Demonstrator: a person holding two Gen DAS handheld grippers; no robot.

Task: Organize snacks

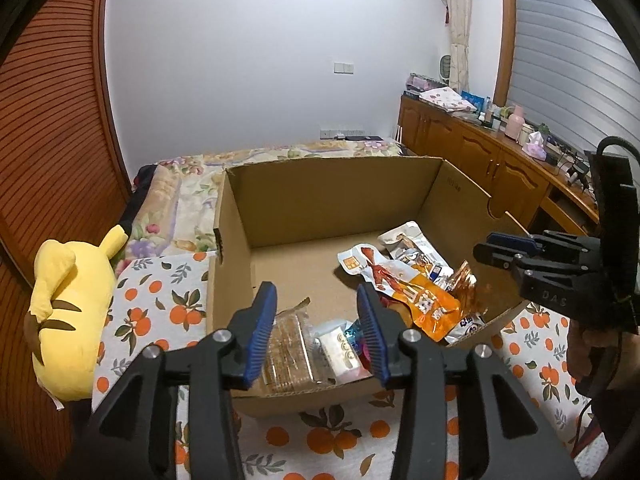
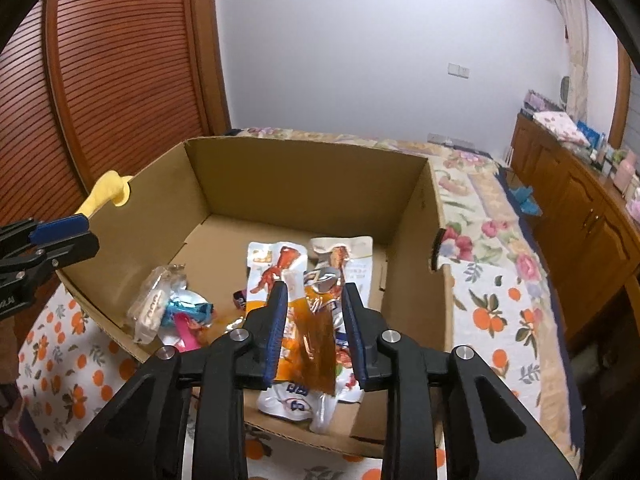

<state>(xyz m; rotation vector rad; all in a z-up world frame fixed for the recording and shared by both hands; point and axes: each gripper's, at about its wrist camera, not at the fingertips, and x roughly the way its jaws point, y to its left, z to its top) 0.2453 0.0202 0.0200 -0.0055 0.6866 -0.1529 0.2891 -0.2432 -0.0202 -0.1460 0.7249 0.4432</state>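
In the right wrist view the right gripper [image 2: 316, 320] stands part open over the cardboard box [image 2: 308, 184], and a translucent amber packet [image 2: 316, 340] hangs blurred in the gap, its long axis running up the frame along the fingers; I cannot tell whether the ribbed blue pads [image 2: 278, 332] touch it. Glossy orange-and-white pouches [image 2: 276, 276] lie flat just beyond it; the left gripper [image 1: 316, 328], spread wider and empty, hovers over clear-wrapped biscuits [image 1: 286, 344] at lower centre of its own view.

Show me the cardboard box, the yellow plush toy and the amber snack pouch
Cardboard box [image 1: 320, 200]: left wrist view, inner back wall.
Yellow plush toy [image 1: 72, 300]: left wrist view, its body.
Amber snack pouch [image 2: 316, 344]: right wrist view, pouch middle.
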